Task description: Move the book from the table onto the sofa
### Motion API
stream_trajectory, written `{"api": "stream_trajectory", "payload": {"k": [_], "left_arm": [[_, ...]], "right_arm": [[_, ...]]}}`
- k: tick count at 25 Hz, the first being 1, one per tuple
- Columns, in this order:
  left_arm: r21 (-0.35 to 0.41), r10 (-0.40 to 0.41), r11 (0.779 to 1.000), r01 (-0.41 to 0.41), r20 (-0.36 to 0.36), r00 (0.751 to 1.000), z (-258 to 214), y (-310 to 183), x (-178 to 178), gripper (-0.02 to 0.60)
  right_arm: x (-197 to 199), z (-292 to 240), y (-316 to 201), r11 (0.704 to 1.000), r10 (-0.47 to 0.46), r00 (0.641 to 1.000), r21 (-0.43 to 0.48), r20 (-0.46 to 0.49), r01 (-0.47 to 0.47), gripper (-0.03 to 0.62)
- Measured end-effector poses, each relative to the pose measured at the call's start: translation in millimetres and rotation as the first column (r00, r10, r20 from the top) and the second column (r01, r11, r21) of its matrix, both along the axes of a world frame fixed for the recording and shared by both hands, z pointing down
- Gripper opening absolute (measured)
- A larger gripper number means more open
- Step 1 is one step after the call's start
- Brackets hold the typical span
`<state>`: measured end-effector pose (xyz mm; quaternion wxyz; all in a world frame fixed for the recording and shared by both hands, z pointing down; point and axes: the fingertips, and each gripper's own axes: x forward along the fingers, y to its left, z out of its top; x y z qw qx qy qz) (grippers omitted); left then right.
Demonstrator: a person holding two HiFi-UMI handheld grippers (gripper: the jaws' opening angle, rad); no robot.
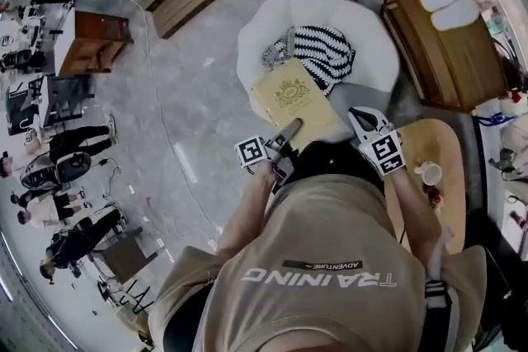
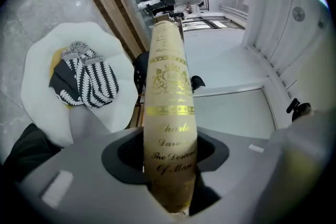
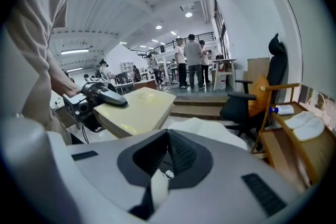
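I am holding the left gripper [image 1: 286,134] clamped on the book [image 1: 290,97]: its jaws are pressing both covers at the near edge, beside the spine with gold lettering. The book is lying flat, cover up, in the air over the front of the white sofa [image 1: 262,22], near the striped cloth [image 1: 320,53] on the seat. I am keeping the right gripper [image 3: 168,139] empty, jaws together, beside the book and near the round table [image 1: 450,146].

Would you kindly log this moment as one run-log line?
left tongs: shut on book | right tongs: shut, empty | book: aloft over sofa, not set down | striped cloth on sofa
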<state>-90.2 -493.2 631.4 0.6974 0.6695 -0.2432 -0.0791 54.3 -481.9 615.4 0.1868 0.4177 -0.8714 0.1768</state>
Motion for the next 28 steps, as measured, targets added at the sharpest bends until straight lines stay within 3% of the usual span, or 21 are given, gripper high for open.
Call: {"api": "stream_trajectory", "payload": {"k": [3,6,8,12,18,23,25,28], "left_arm": [[-0.078,-0.017,0.997,0.013,-0.045,0.999,42,-10,6,0.209],[-0.16,-0.096,0.984,0.082,-0.086,0.992,82,-27,4,0.209],[-0.195,-0.142,0.973,0.123,-0.086,0.986,117,-40,1,0.209],[-0.254,-0.151,0.958,0.133,-0.049,0.987,192,-60,1,0.209],[-0.287,-0.122,0.952,0.11,-0.026,0.992,293,-105,1,0.209],[-0.315,-0.132,0.941,0.127,0.005,0.991,371,-131,4,0.209],[-0.301,-0.16,0.941,0.153,0.002,0.987,398,-147,7,0.209],[-0.313,-0.234,0.924,0.22,-0.008,0.972,435,-167,6,0.21]], "right_arm": [[4,22,-3,0.998,0.035,0.999,-0.045,-0.003,-0.036,0.005],[5,49,-12,0.992,0.081,0.997,-0.098,-0.012,-0.082,0.005],[5,68,-20,0.987,0.087,0.996,-0.132,-0.017,-0.089,0.005],[-8,107,-31,0.986,0.024,0.999,-0.163,-0.043,-0.03,0.005],[-20,198,-70,0.985,-0.074,0.993,-0.163,-0.094,0.058,0.005],[-20,269,-96,0.977,-0.079,0.994,-0.204,-0.078,0.062,0.005],[-23,292,-99,0.973,-0.084,0.995,-0.222,-0.058,0.069,0.005],[-25,318,-96,0.965,-0.1,0.994,-0.249,-0.039,0.087,0.005]]}}
